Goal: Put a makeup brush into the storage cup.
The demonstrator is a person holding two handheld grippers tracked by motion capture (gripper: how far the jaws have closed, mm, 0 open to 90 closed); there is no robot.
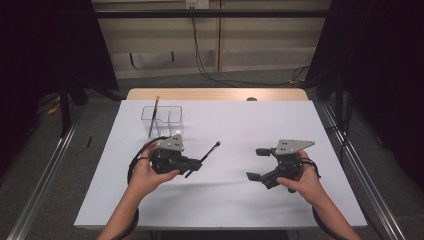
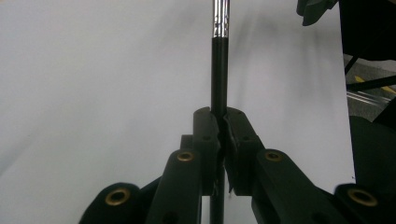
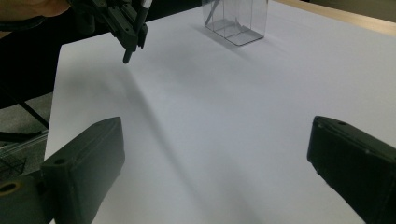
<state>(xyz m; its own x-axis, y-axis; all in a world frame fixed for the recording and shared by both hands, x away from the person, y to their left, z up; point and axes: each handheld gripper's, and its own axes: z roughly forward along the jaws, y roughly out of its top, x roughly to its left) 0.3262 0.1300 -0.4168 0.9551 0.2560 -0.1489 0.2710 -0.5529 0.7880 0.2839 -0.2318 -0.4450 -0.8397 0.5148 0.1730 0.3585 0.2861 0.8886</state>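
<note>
Jaws of the left gripper (image 1: 197,164) pinch a black brush (image 1: 207,155); the right gripper's (image 1: 257,163) are spread.

The high view looks forward and down over the whole white table (image 1: 225,195). Each gripper view rides low and close along its own jaws, and both share the table; the right one faces the clear box (image 3: 236,21).
</note>
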